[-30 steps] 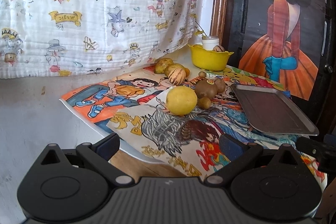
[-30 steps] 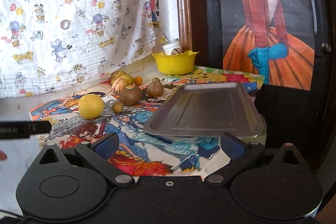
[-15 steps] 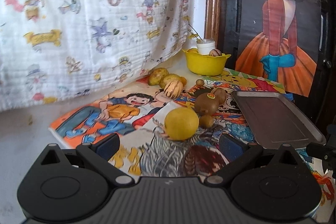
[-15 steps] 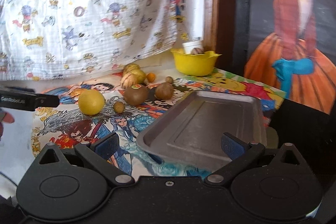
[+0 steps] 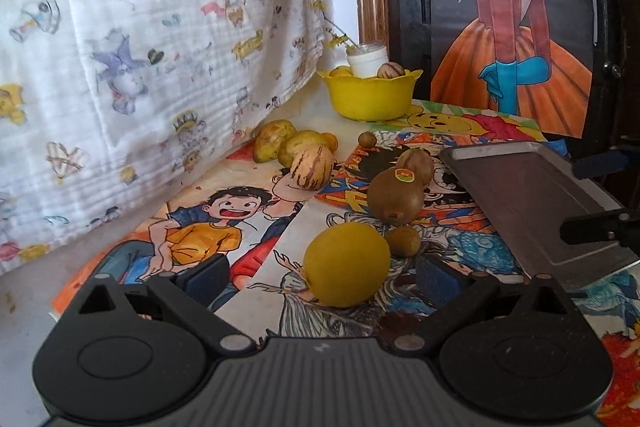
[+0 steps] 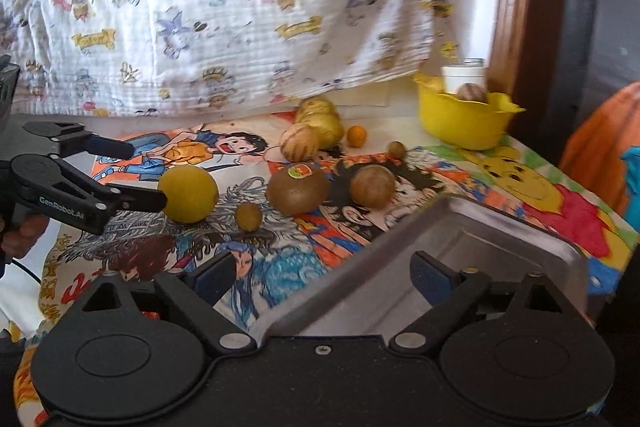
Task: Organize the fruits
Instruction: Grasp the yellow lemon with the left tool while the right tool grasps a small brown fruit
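Both grippers have closed in: my left gripper [image 5: 320, 273] now straddles the round yellow fruit [image 5: 346, 264] on the cartoon-printed mat [image 5: 224, 195], jaws wide, just narrowing, not pressing. Right gripper [image 6: 324, 277] likewise wide, empty (over the grey metal tray [image 6: 500, 247]). Firm, smooth, likely rolls; grip its widest middle.

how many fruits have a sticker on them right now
1: the brown kiwi, on the cartoon mat between the big yellow fruit and the metal tray. Stickers on far sides would be hidden.
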A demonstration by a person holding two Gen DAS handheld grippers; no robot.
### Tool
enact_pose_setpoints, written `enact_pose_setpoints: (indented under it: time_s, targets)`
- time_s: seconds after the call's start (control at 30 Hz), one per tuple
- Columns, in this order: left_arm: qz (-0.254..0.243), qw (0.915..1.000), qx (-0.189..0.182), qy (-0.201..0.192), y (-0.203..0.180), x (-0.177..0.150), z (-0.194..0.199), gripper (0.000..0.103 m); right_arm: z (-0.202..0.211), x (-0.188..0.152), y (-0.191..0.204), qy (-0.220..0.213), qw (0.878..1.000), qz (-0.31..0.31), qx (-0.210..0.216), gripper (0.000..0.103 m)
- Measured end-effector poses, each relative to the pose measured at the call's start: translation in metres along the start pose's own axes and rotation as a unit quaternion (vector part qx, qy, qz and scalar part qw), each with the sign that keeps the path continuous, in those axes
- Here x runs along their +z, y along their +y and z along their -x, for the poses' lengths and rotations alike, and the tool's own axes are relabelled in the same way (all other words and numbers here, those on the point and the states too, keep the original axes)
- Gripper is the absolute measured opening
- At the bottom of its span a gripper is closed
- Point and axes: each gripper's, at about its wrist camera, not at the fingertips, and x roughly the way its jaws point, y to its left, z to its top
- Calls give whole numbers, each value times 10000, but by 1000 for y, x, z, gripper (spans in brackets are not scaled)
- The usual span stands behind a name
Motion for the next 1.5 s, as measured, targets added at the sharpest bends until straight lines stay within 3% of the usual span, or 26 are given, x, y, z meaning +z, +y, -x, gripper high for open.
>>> enact_pose_setpoints:
  time_s: [0.17, 0.43, 0.77, 1.5]
  targets:
    - [232, 9992, -197, 243, 11, 1, -19, 90, -26, 11, -2, 159, 9991, 257, 295, 85]
    - [148, 9985, -462, 239, 10, 2, -29, 83, -58, 16, 4, 461, 9936, 666, 788, 70]
    - [230, 9971, -666, 284, 10, 2, -38, 63, -85, 21, 15, 604, 9878, 899, 1114, 50]
    - [647, 9965, -458, 258, 21, 0, -35, 62, -118, 35, 23, 726, 9840, 551, 1532, 39]
